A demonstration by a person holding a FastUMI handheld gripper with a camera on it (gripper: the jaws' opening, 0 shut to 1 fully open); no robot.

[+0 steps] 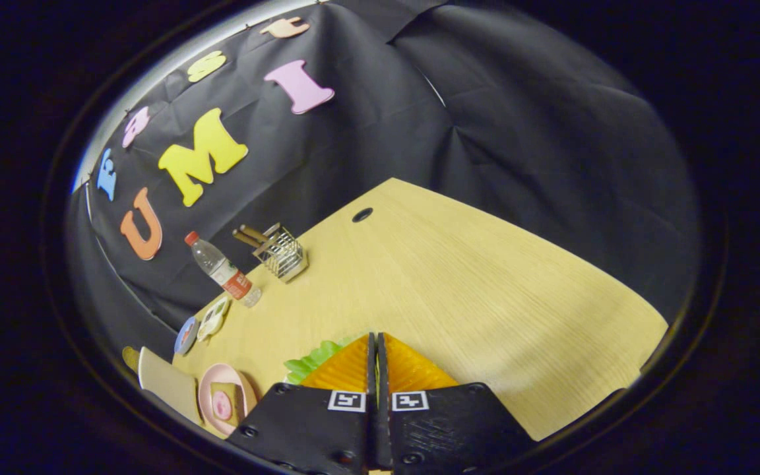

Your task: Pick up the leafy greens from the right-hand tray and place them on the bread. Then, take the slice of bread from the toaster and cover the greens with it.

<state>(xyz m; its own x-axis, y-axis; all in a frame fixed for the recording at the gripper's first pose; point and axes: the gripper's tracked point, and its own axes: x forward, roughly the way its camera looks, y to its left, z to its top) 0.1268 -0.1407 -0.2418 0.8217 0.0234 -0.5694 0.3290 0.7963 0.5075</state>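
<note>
The claw (377, 343) is closed: its two orange ribbed fingers (344, 369) meet along a thin dark seam with almost no gap. A frilled edge of leafy greens (314, 361) protrudes from beside and beneath the left finger. Whether both fingers actually pinch the greens cannot be determined, since the contact area is hidden behind the fingers. The claw is raised and tilted, so the desk (472, 290) appears slanted beyond it.

To the left of the claw and close to its black body sits a pink plate (212, 404) carrying a slice of bread (225, 402) with a pink round item on top. Just left of the plate stands a pale, cream-coloured appliance, apparently the toaster (165, 382); its slot is not discernible.

Further ahead and to the left, two small dishes (198, 328) lie at the desk edge. Beyond them a clear water bottle (221, 269) with a red cap and red label stands beside a wire-mesh holder (281, 254) containing dark-handled utensils. A round cable hole (362, 214) sits in the desk well ahead of the fingers.
</note>
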